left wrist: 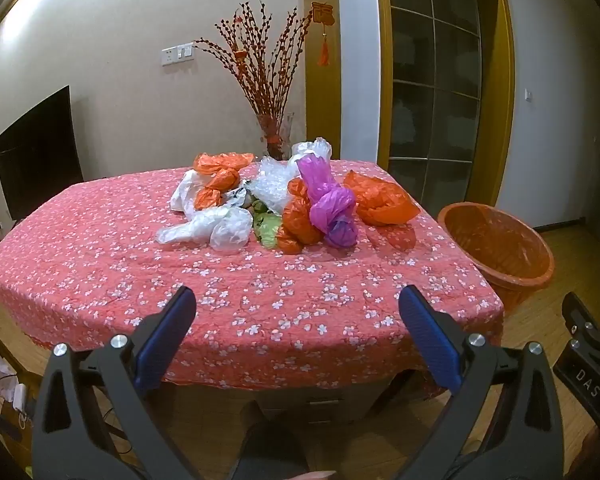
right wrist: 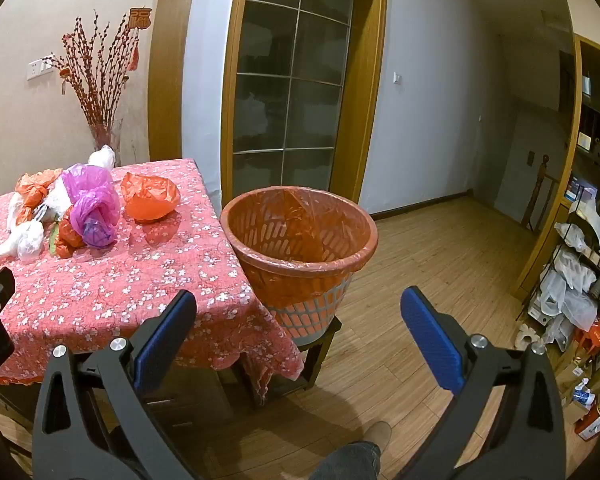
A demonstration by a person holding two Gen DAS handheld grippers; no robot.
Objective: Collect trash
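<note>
My left gripper [left wrist: 298, 300] and right gripper [right wrist: 298, 304] tilt downward before the table [left wrist: 100, 264], jaws wide, empty; bags [left wrist: 320, 200] heaped mid-table; bin [right wrist: 300, 236] just beside its right edge.

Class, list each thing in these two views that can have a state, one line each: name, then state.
left gripper: open, holding nothing.
right gripper: open, holding nothing.
trash basket: upright beside the table, lined with an orange bag, nothing visible inside.
purple bag: knotted, on the table.
orange bag: crumpled, lying apart at the pile's right.
glass door: shut.
</note>
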